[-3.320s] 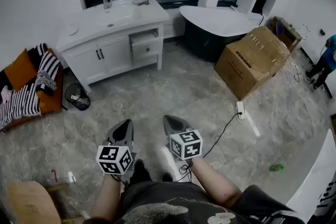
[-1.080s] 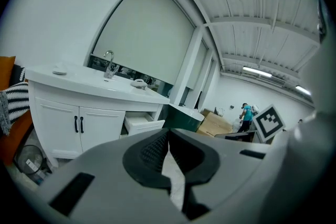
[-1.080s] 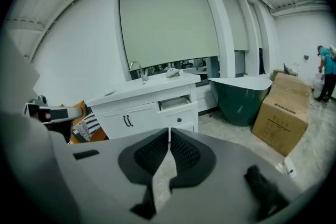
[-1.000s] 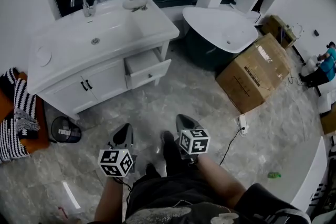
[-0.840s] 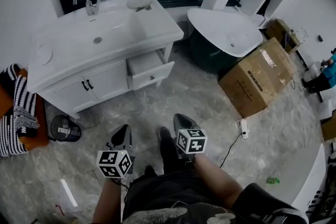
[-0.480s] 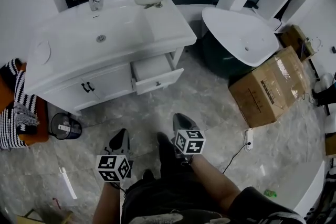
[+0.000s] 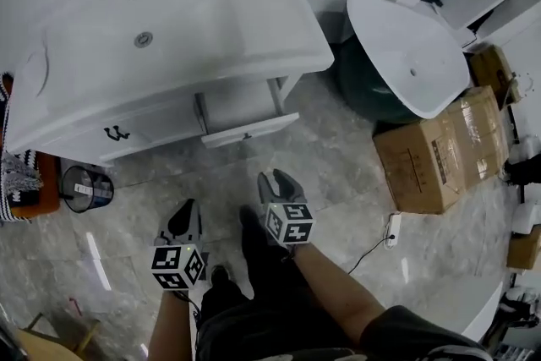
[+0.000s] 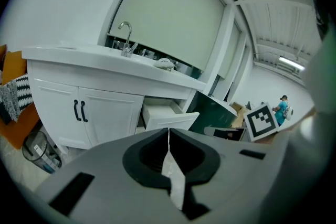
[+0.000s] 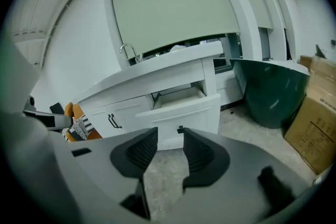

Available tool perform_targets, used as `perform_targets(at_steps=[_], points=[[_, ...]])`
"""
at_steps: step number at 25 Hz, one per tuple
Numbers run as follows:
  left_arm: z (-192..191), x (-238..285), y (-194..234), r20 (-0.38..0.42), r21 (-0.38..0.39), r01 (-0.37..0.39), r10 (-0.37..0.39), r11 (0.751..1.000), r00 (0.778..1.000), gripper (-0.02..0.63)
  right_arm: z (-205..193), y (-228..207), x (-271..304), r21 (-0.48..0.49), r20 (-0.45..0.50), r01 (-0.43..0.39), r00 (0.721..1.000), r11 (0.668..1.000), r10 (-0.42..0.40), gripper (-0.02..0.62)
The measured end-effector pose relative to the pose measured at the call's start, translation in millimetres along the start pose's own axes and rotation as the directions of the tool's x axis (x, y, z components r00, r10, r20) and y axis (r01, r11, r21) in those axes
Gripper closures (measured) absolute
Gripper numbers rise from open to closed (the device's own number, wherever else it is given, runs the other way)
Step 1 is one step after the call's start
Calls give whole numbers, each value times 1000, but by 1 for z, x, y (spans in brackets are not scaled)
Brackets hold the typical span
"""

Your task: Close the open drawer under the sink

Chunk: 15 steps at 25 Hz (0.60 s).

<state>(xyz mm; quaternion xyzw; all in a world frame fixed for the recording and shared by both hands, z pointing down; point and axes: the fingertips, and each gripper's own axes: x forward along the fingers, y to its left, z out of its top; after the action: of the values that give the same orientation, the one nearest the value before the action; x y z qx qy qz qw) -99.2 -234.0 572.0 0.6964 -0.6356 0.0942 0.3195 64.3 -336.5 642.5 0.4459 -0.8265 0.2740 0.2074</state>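
Pointing forward and down, left gripper (image 7: pixel 184 212) has its jaws together, empty; right gripper (image 7: pixel 280 182) is opening on nothing. The open drawer (image 7: pixel 247 117) juts from under the sink (image 7: pixel 169 55), well ahead, seemingly nearer the right gripper.

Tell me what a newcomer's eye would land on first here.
The white sink cabinet fills the head view's upper left, with a drawer pulled out at its right end. Right of it stands a dark, white-rimmed tub, then a cardboard box. Near the bottom, the left gripper is shut and the right gripper's jaws are opening, empty.
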Motion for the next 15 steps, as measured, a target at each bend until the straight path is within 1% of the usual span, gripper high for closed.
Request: perform_targets(at_steps=[4,7,12,15], points=[[-14,28,10,-23,-30,-42,41,999,999,588,-13,-7,36,-15,-39,-19,999,1000,18,419],[-24,48,16,-39,-41,-63,62,997,997,589,-19,-15,60,-13,-54,-24,998,1000,23,417],[-41,80,20,-55,-64,-76,73,995,996,589,-27,-31,99,-26,-70,1,998,1000,-3,419],[-49,100,26,-55,-82,-91,86,993,995,589,-33,-35,123,-59,-86,-5,996,998,0,419]])
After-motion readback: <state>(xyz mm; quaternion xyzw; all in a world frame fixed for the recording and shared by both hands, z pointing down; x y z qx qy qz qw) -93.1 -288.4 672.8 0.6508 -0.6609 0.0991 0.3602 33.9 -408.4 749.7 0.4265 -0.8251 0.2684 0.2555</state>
